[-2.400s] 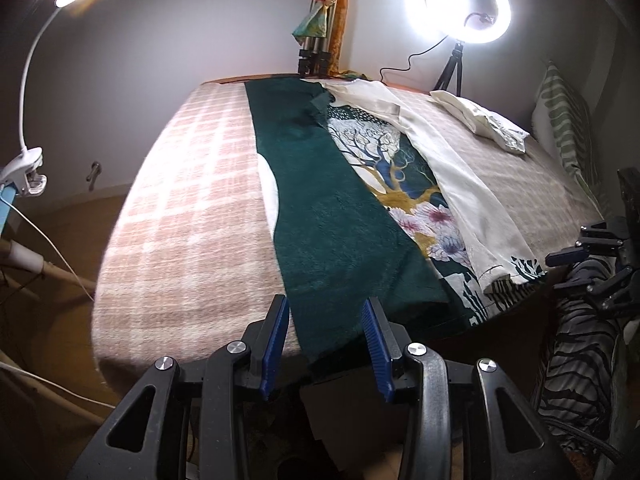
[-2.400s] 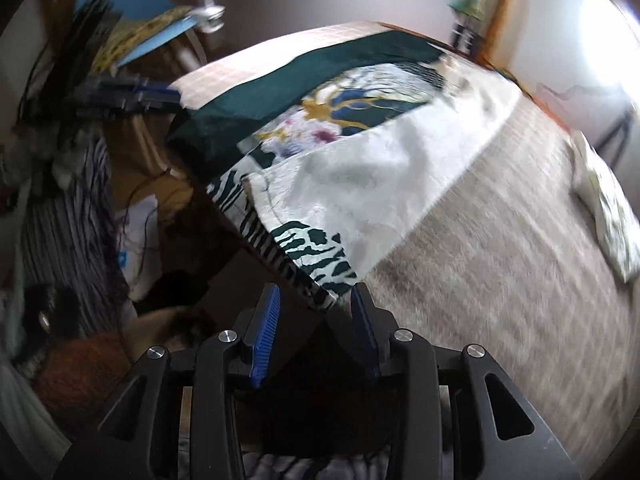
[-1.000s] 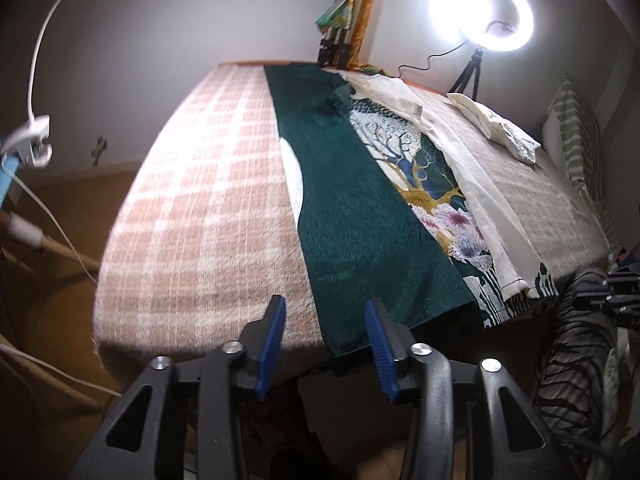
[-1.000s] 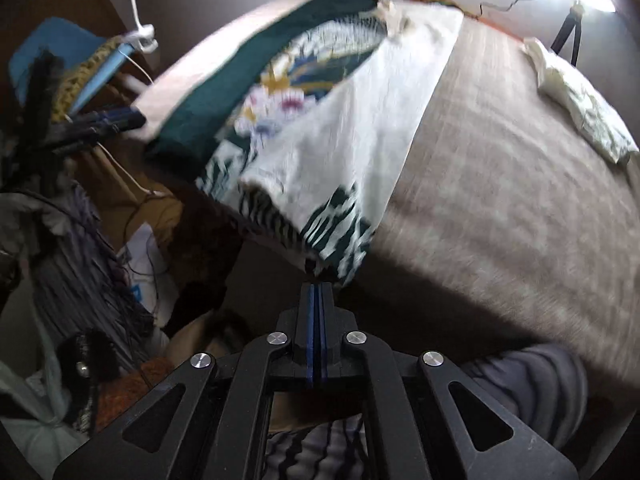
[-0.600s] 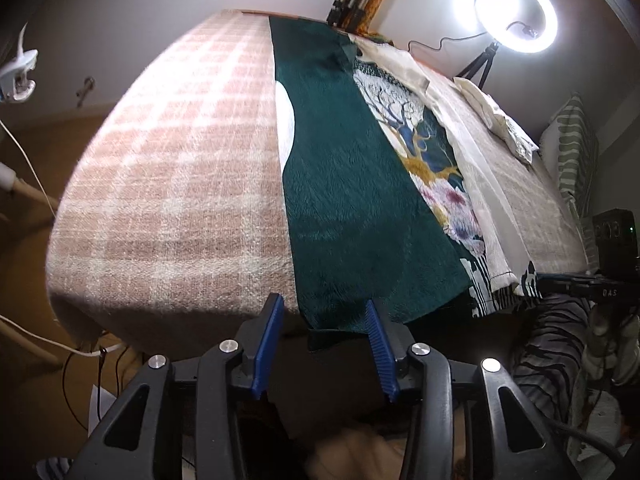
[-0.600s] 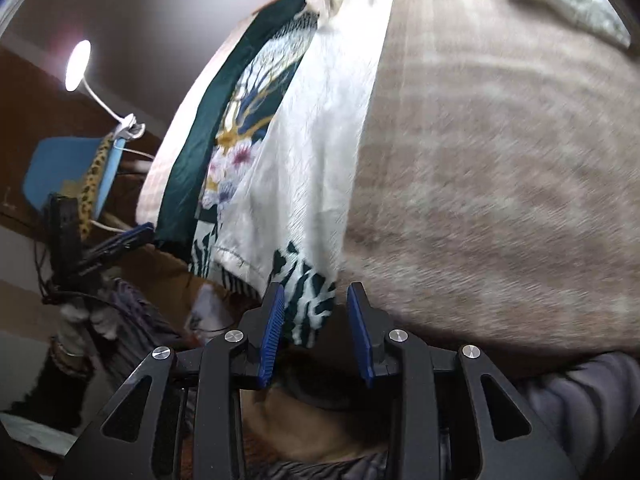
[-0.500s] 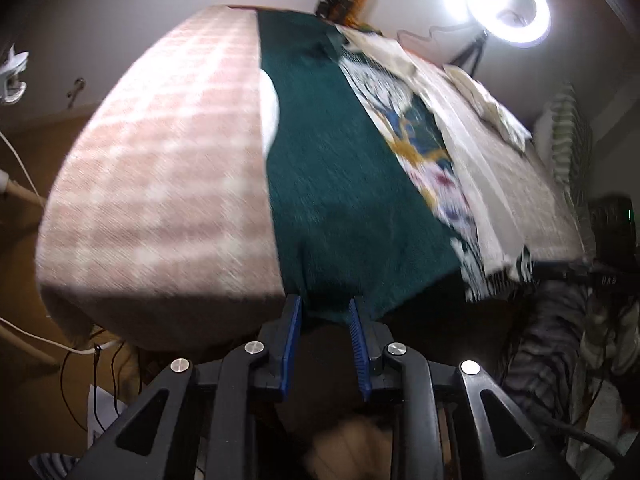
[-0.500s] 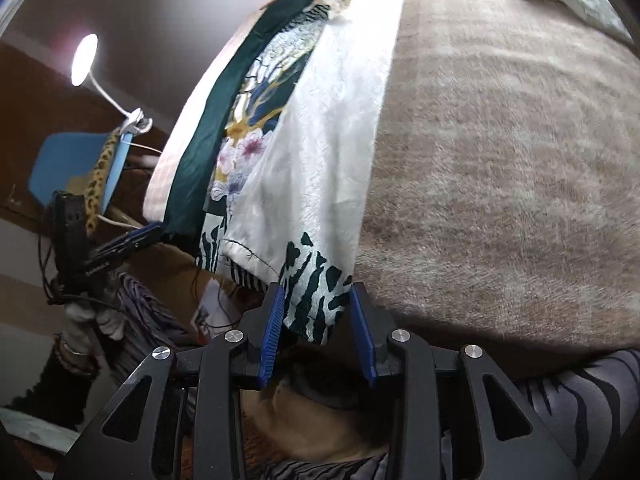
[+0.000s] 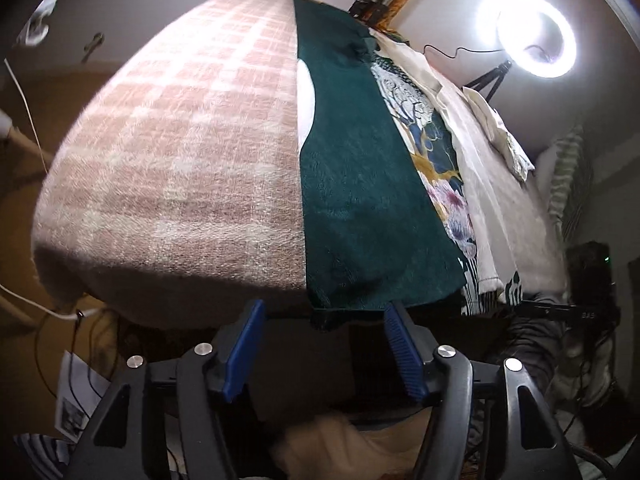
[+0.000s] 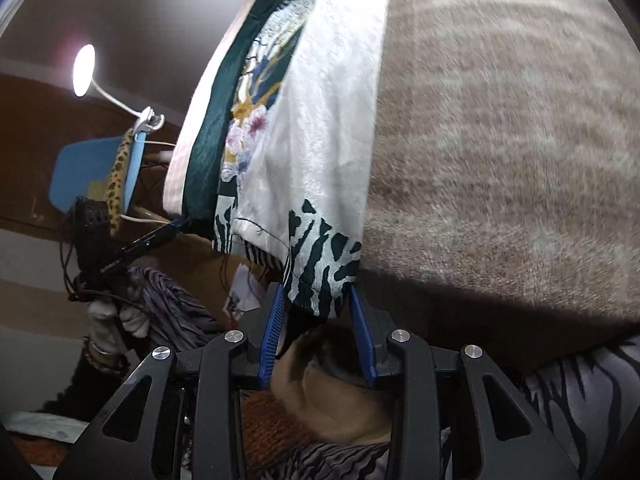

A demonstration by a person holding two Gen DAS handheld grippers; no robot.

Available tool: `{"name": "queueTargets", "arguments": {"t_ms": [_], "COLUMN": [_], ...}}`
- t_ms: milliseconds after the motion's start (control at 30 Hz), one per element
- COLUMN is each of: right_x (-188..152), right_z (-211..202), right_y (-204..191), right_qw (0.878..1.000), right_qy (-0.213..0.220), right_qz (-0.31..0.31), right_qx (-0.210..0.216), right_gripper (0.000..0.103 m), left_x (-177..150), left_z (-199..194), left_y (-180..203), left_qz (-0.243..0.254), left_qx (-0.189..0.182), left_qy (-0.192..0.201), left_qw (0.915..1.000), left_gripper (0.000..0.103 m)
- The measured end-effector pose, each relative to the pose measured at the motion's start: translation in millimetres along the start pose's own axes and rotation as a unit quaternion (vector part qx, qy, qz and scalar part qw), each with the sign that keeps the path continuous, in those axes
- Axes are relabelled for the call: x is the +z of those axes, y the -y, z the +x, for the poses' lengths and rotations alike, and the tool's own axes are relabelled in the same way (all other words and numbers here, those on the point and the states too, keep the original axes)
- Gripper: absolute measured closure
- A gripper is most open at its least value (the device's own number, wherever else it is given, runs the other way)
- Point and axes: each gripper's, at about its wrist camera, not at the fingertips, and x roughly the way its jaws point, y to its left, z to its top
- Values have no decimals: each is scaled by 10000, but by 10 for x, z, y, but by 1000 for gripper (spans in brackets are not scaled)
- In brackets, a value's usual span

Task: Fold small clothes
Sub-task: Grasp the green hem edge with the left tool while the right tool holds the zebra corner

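A long garment lies lengthwise on the plaid blanket [image 9: 180,140], with a dark green panel [image 9: 360,184], a floral print and a white folded-over panel [image 10: 320,120]. Its near end hangs over the blanket's edge. My left gripper [image 9: 325,336] sits just below the green hem [image 9: 340,316]; its jaws are opening, and the hem hangs between the blue pads without being pressed. My right gripper [image 10: 318,312] stands open around the zebra-striped hem corner [image 10: 320,276], its pads beside the cloth. In the right wrist view a gloved hand [image 10: 120,320] holds the left gripper [image 10: 132,248].
A folded white cloth [image 9: 504,140] lies far right on the blanket, with a striped pillow [image 9: 568,184] beyond it. A ring light [image 9: 536,44] stands at the far end. A clip lamp [image 10: 84,68] and a blue chair [image 10: 88,164] are to the left. Cables hang below the edge.
Both grippers have sunk to the blanket's near edge. The left jaws narrowed around the green hem, then spread again. The right jaws went from shut to open around the zebra hem.
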Motion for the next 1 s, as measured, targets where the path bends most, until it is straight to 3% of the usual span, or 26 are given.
{"name": "queueTargets", "arguments": {"t_ms": [67, 100, 167, 233, 267, 300, 333, 367, 433, 567, 667, 733, 833, 1000], "right_x": [23, 33, 39, 54, 58, 58, 58, 54, 40, 10, -13, -16, -14, 20], "right_z": [33, 46, 81, 114, 123, 123, 140, 141, 117, -75, -119, 15, 87, -116], "right_y": [65, 78, 78, 65, 69, 84, 84, 91, 54, -149, -216, -141, -24, -50], "right_qw": [9998, 9996, 9994, 9994, 9993, 9992, 9989, 9985, 9979, 9973, 9974, 9988, 9990, 9983], "right_qy": [-40, -67, -114, -128, -109, -106, -109, -103, -77, 166, 342, 173, 100, 335], "right_qz": [155, 192, 201, 167, 168, 168, 191, 214, 185, -147, -389, -248, -13, -114], "right_qx": [124, 189, 252, 264, 301, 350, 408, 484, 622, 704, 498, 398, 436, 472], "right_gripper": [70, 70, 70, 70, 70, 73, 85, 94, 99, 100, 101, 101, 102, 102], "left_x": [-2, -9, -28, -43, -46, -47, -44, -40, -19, 14, -31, -60, -61, 30], "left_z": [64, 110, 178, 195, 186, 165, 142, 90, -38, -336, -232, -111, -161, -273], "left_y": [5, 5, -20, -26, -29, -35, -35, -32, -30, 22, 35, 57, 159, 231], "left_qz": [-19, -41, -155, -225, -241, -244, -240, -238, -244, -88, 92, 127, 305, 536], "left_qx": [-73, -106, -257, -335, -349, -364, -374, -357, -358, -320, -11, 49, -13, 119], "left_qy": [-147, -244, -357, -362, -343, -321, -302, -264, -154, 213, 73, -92, 24, 171], "left_qw": [9999, 9996, 9989, 9985, 9985, 9985, 9986, 9987, 9989, 9992, 9999, 9999, 9995, 9983], "left_gripper": [57, 71, 75, 96, 98, 99, 103, 103, 103, 103, 103, 103, 103, 103]}}
